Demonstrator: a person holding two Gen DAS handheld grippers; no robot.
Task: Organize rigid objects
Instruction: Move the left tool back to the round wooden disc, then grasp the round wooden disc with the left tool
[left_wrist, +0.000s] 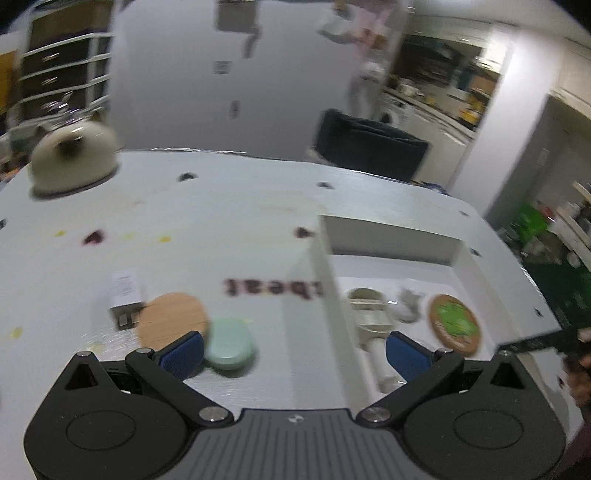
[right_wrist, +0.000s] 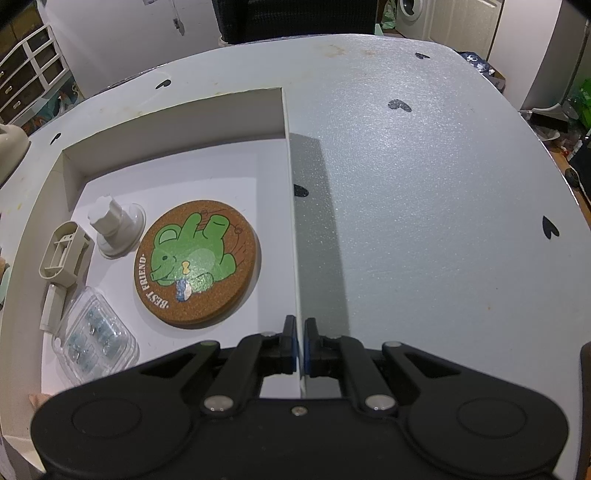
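White box (right_wrist: 177, 147), shallow and open-topped; right tool (right_wrist: 299, 341) pinches its side wall, left tool (left_wrist: 293, 349) gapes empty.

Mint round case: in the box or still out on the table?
Out. The mint case lies on the table, left of the box wall, beside the plain cork coaster.

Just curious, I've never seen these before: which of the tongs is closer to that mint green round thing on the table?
Left. The left tongs sit open right beside the mint green disc; the right tongs are clamped on the white box wall's far side.
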